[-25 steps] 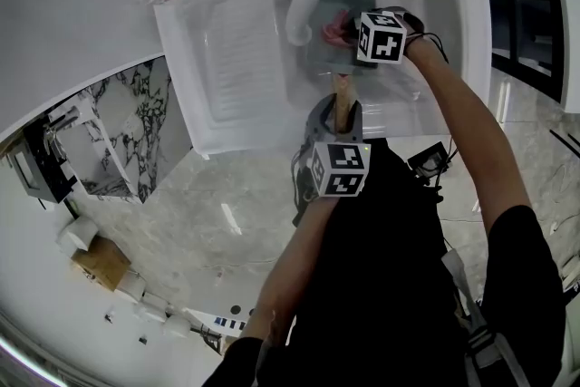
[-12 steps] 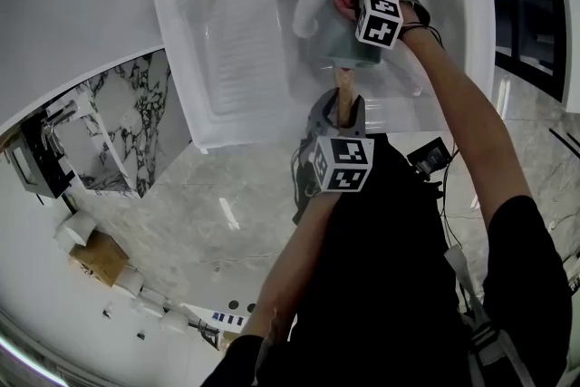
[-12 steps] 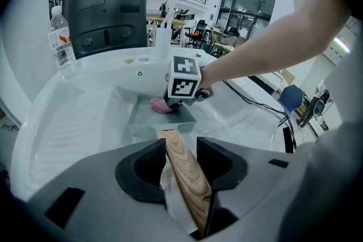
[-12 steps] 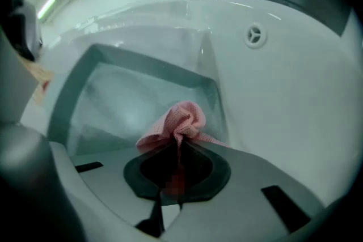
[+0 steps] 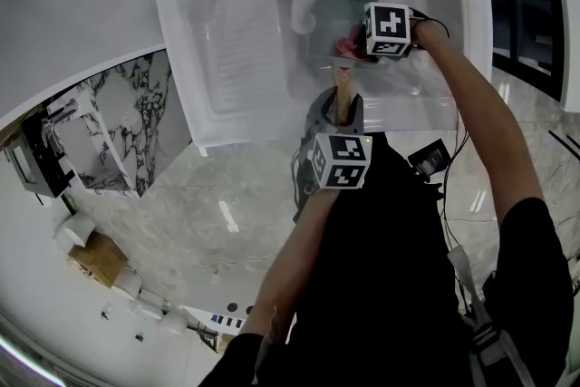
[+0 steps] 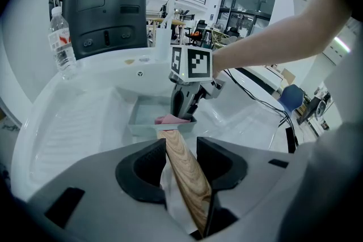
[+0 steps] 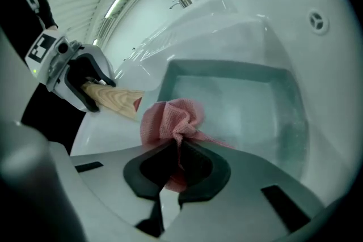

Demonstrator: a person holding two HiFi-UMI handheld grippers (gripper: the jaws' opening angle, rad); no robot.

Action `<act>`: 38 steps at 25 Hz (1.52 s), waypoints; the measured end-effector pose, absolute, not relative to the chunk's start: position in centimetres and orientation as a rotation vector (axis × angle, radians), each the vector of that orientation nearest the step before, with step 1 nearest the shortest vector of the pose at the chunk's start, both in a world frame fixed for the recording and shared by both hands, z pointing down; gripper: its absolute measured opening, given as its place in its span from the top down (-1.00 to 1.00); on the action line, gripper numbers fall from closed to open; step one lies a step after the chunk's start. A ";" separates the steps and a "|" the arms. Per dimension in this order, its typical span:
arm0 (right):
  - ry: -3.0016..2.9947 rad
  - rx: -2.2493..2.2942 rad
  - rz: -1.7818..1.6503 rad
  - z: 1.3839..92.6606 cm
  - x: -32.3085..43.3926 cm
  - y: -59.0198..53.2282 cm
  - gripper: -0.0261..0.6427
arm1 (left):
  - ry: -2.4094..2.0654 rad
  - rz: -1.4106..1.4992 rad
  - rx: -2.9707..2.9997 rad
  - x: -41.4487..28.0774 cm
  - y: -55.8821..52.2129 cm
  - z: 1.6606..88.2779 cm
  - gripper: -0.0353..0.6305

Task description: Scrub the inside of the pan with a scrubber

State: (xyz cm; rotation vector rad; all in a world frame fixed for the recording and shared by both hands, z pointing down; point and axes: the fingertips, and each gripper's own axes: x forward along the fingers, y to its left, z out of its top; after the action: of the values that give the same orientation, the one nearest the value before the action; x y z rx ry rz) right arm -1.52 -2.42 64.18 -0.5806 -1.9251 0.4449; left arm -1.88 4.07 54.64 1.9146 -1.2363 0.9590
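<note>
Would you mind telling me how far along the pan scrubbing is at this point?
Done: the left gripper is clamped on the wooden handle, steadying the pan in the sink, and the right gripper pinches the pink scrubber. In hand: the scrubber is at the pan's handle-side inside edge. Left: working across the floor and walls; I cannot tell how clean it is.

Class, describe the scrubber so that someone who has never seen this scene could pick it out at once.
Start at the white sink and find the square grey pan in its basin. At the pan's edge nearest its wooden handle, the scrubber is a crumpled mesh cloth pinched in the right claw. It is the only pink, soft thing there.
</note>
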 end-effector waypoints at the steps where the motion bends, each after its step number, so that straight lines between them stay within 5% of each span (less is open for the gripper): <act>1: -1.899 -0.615 0.469 64.0 -1.4 -2.1 0.82 | -1.237 0.960 1.914 -1.9 4.1 54.7 0.36; 13: -1.673 -0.498 0.390 66.8 -0.1 -7.2 0.82 | -1.224 0.958 1.907 -1.9 4.1 54.4 0.36; 27: -1.810 0.039 -0.149 69.7 -3.7 -15.2 0.82 | -1.225 0.959 1.905 -2.0 3.9 54.7 0.36; 38: -2.198 -0.157 0.257 63.8 -8.4 -6.6 0.82 | -1.220 0.949 1.898 -1.7 4.1 54.6 0.36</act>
State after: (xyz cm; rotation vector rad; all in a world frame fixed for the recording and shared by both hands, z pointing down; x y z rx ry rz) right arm -8.38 -6.64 63.84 -0.1571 -2.1977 0.2571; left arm -1.70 4.06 54.65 1.8983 -1.2196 0.9485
